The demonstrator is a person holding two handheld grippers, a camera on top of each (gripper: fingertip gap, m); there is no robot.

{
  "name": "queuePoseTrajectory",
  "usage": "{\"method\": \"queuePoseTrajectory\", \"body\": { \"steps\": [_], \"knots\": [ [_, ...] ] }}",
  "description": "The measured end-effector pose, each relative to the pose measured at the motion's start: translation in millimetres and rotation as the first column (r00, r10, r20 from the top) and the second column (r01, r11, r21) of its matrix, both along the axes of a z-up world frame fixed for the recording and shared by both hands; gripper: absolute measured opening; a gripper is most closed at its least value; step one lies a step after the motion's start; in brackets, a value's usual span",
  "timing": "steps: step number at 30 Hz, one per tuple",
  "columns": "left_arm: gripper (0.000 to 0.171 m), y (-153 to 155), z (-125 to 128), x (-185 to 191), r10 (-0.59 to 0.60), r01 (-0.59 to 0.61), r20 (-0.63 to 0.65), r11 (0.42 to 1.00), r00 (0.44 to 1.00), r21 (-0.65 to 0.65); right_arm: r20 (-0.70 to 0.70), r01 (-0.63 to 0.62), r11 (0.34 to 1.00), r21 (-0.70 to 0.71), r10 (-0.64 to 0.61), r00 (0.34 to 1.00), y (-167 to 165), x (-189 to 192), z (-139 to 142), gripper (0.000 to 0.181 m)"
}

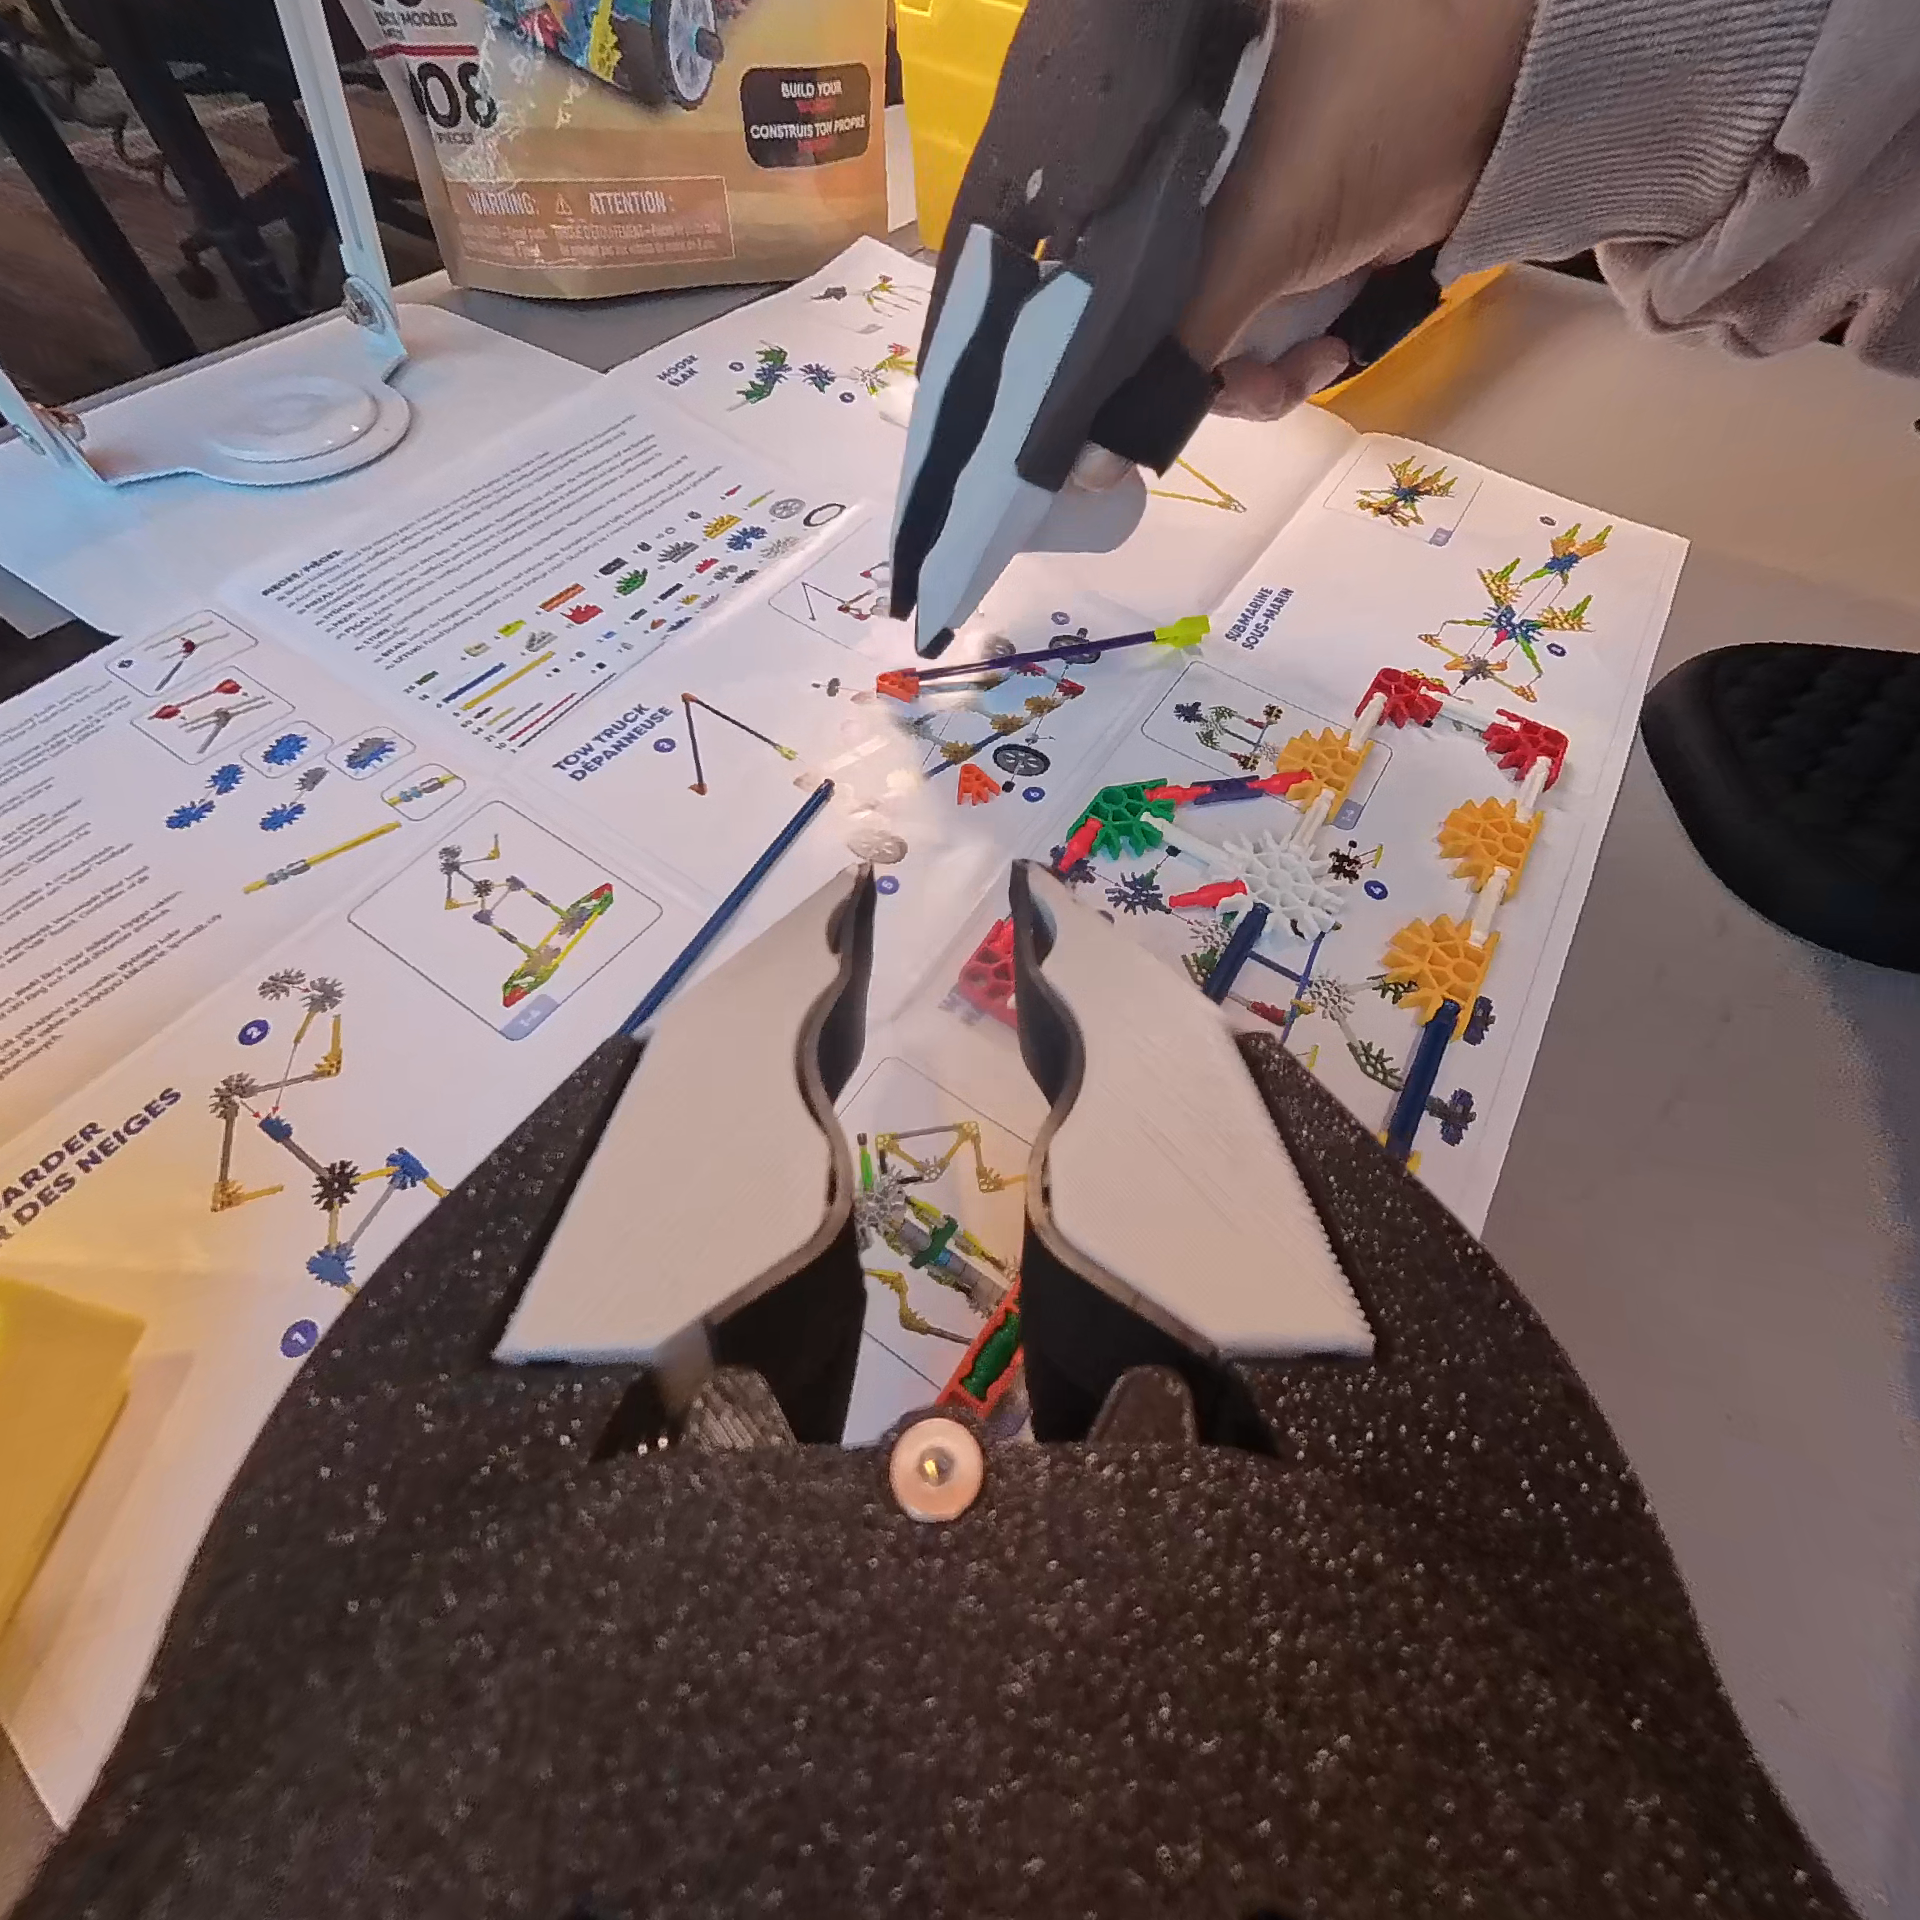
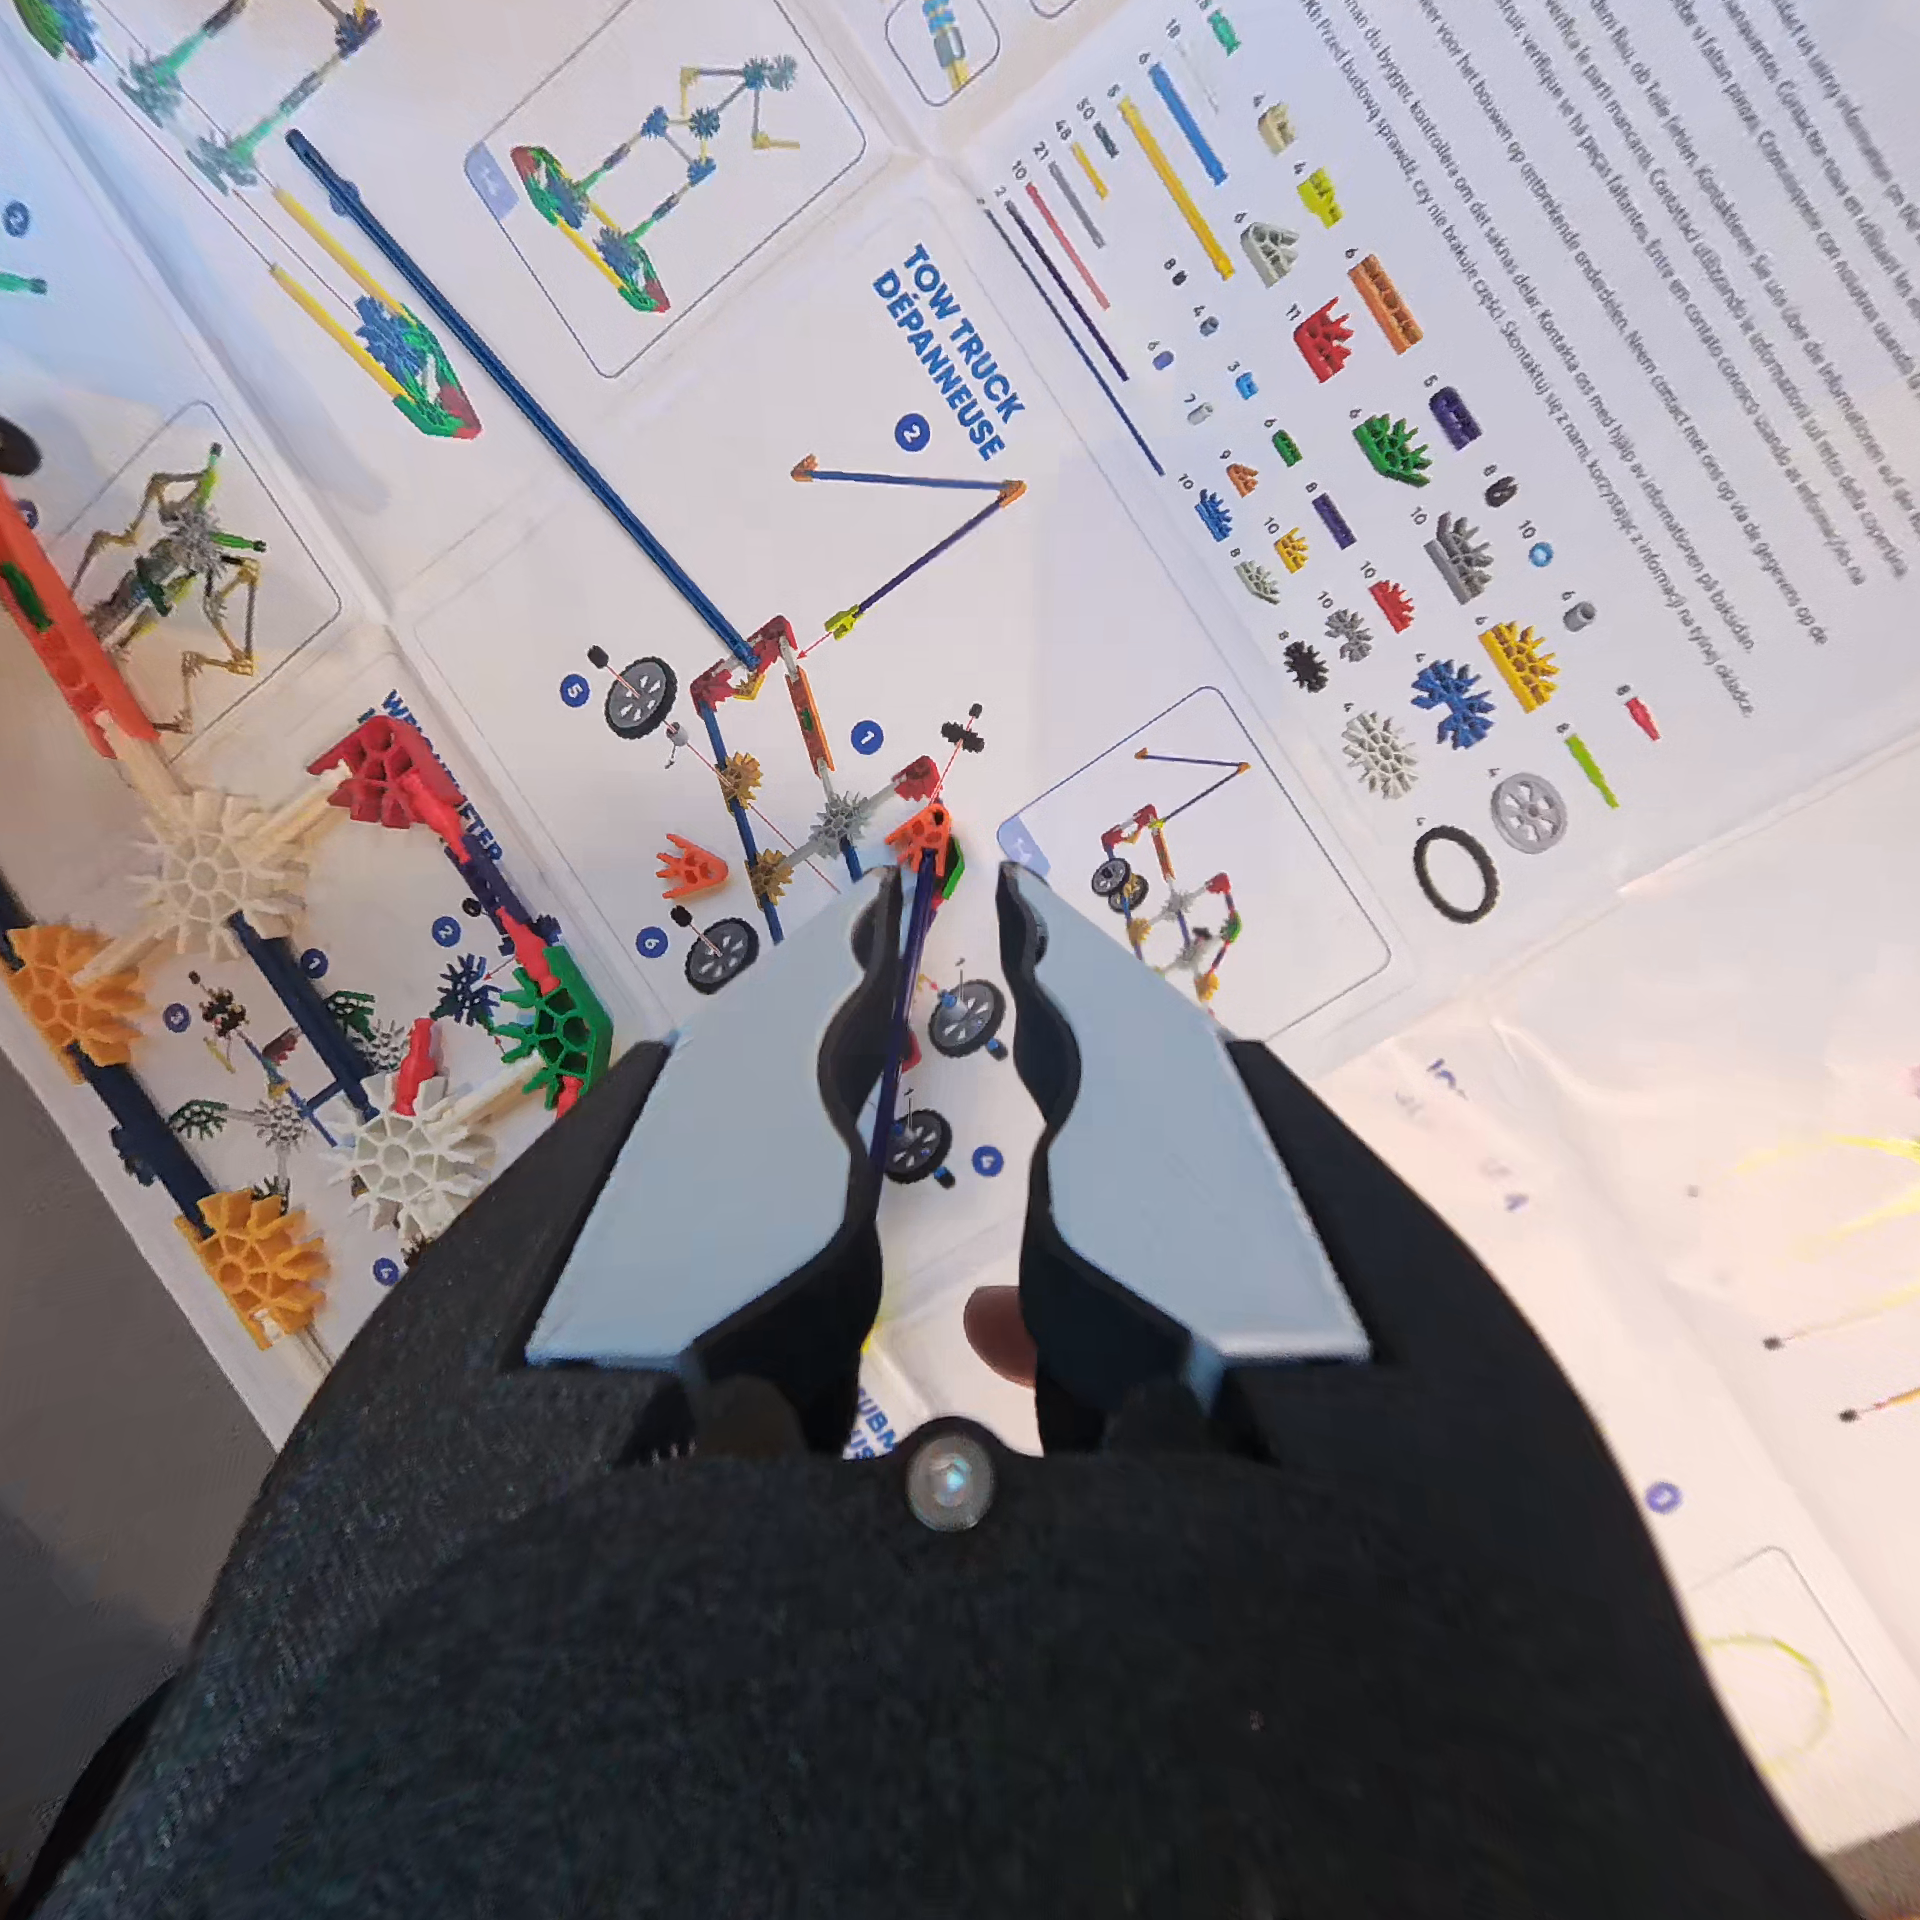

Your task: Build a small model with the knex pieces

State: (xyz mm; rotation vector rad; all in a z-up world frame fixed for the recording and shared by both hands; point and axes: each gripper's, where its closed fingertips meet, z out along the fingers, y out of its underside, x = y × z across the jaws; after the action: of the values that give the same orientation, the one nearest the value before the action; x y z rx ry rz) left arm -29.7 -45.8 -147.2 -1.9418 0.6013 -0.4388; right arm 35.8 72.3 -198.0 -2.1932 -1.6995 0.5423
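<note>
Twin foam-and-plastic grippers

Left gripper (image 1: 940, 883) and right gripper (image 2: 945, 883): white wavy-edged fingers, black speckled foam bodies, central screws; grey ribbed sleeve (image 1: 1704, 156) at 1 o'clock.

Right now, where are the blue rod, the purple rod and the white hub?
blue rod (image 1: 732, 909), left wrist view, mid-shaft.
purple rod (image 1: 1039, 657), left wrist view, mid-shaft.
white hub (image 1: 1273, 873), left wrist view, centre.

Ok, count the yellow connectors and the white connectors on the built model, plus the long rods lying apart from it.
Yellow connectors: 3
White connectors: 2
Separate rods, one blue and one purple: 2
Total: 7
</note>
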Motion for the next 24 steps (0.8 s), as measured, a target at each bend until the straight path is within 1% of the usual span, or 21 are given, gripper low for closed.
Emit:
{"method": "queuePoseTrajectory", "body": {
  "steps": [4,9,17,20,24],
  "knots": [
    [0.024,1,-3,-1,0.002,-0.002,0.0,1.0,1.0,-0.011,-0.031,0.017,1.0,-0.012,-0.017,0.999,-10,12,-3,0.017],
    [0.024,4,-5,-7,0.02,-0.02,-0.017,1.0,1.0,-0.013,-0.019,0.025,0.999,0.025,-0.024,1.0,-19,33,-6,0.017],
    [0.024,9,-3,-20,0.064,-0.064,-0.021,0.998,0.998,-0.009,0.006,0.103,0.994,-0.035,-0.103,0.995,-41,77,-7,0.015],
    [0.024,9,-6,-19,0.059,-0.06,-0.026,0.998,0.998,-0.016,-0.009,0.121,0.992,-0.022,-0.121,0.993,-48,81,-8,0.008],
    [0.024,9,-8,-18,0.057,-0.058,-0.039,0.998,0.998,-0.017,-0.056,0.132,0.991,-0.031,-0.134,0.989,-58,71,-7,0.007]
  ]
}}
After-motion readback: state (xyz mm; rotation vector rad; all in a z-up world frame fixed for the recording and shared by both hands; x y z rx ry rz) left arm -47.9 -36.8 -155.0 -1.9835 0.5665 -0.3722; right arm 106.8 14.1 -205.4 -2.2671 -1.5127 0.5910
